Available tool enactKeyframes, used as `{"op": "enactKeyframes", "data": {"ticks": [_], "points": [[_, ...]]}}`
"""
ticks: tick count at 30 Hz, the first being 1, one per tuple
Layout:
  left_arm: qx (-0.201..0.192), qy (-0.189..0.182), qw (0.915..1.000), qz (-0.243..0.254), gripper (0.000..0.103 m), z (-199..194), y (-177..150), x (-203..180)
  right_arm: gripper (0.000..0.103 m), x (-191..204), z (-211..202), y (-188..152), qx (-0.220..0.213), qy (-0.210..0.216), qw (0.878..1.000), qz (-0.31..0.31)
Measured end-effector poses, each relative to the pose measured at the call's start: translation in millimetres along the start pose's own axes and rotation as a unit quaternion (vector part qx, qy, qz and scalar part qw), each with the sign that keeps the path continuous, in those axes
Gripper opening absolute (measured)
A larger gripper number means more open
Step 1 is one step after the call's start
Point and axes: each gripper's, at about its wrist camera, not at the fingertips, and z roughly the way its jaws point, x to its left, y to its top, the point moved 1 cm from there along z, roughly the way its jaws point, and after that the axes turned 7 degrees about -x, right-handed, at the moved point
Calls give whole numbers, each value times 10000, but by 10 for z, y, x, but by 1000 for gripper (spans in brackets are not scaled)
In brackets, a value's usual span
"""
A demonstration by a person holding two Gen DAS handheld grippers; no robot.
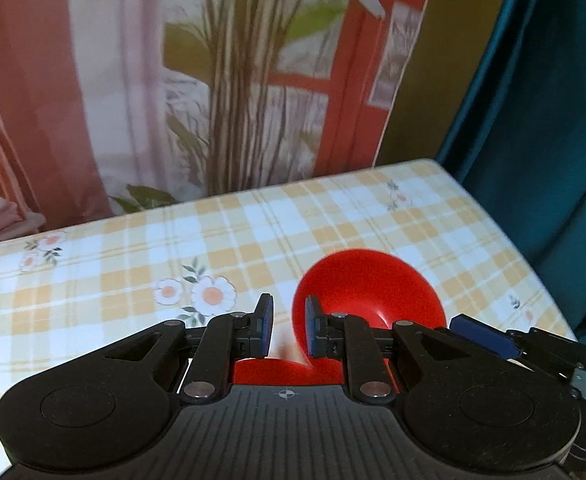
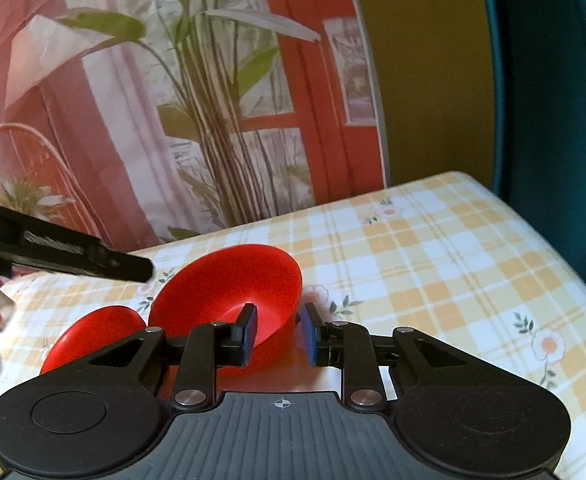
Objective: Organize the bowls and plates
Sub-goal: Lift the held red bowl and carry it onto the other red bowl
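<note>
A red bowl (image 1: pixel 369 288) is tilted up on its side above the checked tablecloth. My left gripper (image 1: pixel 289 326) is open; its right finger lies inside the bowl at the near-left rim, with no grip shown. A second red dish (image 1: pixel 285 372) lies flat below, mostly hidden by the gripper body. In the right wrist view the tilted bowl (image 2: pixel 229 292) sits between the jaws of my right gripper (image 2: pixel 279 334), whose left finger is inside it; the jaws stand apart, and whether they pinch the rim is hidden. The second red dish (image 2: pixel 93 332) lies at left.
The table (image 2: pixel 433 264) has a yellow-and-white checked cloth with flower prints. A printed backdrop of a plant and red window (image 1: pixel 233 80) stands behind it. A teal curtain (image 1: pixel 553 120) hangs at right. The table's right edge is close by.
</note>
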Motion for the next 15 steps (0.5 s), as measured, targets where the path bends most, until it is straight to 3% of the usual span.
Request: {"op": "enactKeyframes", "data": {"ticks": [9, 15], "points": [[362, -35, 9993, -42, 19, 266, -94, -31, 19, -32, 54, -51, 27, 191, 9995, 250], [300, -12, 9995, 115, 16, 270, -114, -76, 16, -27, 45, -56, -13, 191, 9994, 283]]}}
